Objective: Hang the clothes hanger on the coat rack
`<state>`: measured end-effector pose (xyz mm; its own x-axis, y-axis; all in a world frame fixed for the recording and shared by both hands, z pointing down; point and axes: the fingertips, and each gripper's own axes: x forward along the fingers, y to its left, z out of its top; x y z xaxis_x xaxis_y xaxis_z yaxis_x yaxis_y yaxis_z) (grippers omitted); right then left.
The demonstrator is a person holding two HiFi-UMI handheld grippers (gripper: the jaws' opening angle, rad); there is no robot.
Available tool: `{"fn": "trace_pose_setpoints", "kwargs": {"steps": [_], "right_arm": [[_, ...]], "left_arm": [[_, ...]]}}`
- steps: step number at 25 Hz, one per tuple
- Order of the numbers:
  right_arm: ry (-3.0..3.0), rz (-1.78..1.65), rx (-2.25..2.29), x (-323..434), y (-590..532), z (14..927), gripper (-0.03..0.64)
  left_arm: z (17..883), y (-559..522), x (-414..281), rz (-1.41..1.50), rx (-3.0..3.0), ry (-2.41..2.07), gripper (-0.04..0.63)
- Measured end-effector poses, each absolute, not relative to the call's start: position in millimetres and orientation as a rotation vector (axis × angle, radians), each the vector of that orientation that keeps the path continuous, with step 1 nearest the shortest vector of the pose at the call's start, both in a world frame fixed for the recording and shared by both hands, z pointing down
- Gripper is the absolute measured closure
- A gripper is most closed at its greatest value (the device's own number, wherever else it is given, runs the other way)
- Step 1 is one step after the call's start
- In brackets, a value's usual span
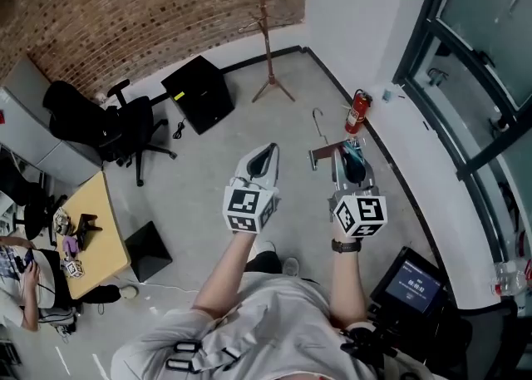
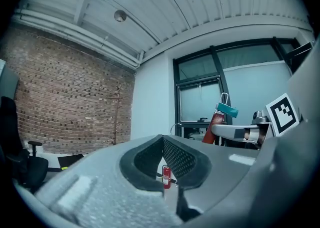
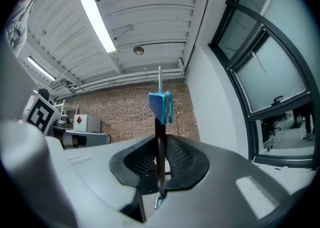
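**Right gripper view shows the grip; head view shows the rack well off**

In the right gripper view, the right gripper [image 3: 160, 144] has its jaws closed on the dark bar of the hanger [image 3: 160, 127]. The bar stands up between the pads, with a blue clip [image 3: 161, 106] on it just above. The head view cannot show that grip. There the hanger juts out to the left of the gripper's tip, and its metal hook [image 1: 317, 115] points towards the far wall.

The left gripper view shows the left gripper [image 2: 163, 142] with its jaws together and nothing held. Past its tips a red fire extinguisher [image 2: 166, 176] shows small.

Only the head view gives the layout. The coat rack [image 1: 267, 37] stands on the grey floor [image 1: 216, 162] at the foot of the brick wall [image 1: 125, 4], well apart from both grippers. The extinguisher stands near the white wall on the right, below tall windows [image 1: 482, 29]. To the left are a black box [image 1: 199, 91], an office chair [image 1: 125, 125] and a yellow table [image 1: 91, 229]. The right gripper view adds a strip light [image 3: 97, 15] on the ribbed ceiling.
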<state>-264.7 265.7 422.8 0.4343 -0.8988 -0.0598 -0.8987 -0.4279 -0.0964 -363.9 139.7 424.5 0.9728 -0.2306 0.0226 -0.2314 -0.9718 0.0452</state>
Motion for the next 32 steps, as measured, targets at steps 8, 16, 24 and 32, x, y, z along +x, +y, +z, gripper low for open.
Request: {"fn": "trace_pose_setpoints", "kwargs": {"steps": [8,16,24,32], "right_arm": [[1.562,-0.011,-2.600,-208.3,262.5,441.6,0.555],[1.509,-0.001,-2.678,-81.9,247.9,438.1,0.555],[1.585,0.052,-2.715,29.4,181.0,410.4,0.555],[1.599,0.041,-2.620,115.7,133.5,412.5,0.555]], "left_arm": [[451.0,137.1,-282.1,0.060,3.052,-0.234,0.595],[457.1,132.6,-131.6,0.008,2.993,-0.055,0.596],[436.7,71.2,-3.1,-0.103,2.932,-0.010,0.595],[443.7,26.5,79.0,-0.062,2.983,-0.048,0.597]]}}
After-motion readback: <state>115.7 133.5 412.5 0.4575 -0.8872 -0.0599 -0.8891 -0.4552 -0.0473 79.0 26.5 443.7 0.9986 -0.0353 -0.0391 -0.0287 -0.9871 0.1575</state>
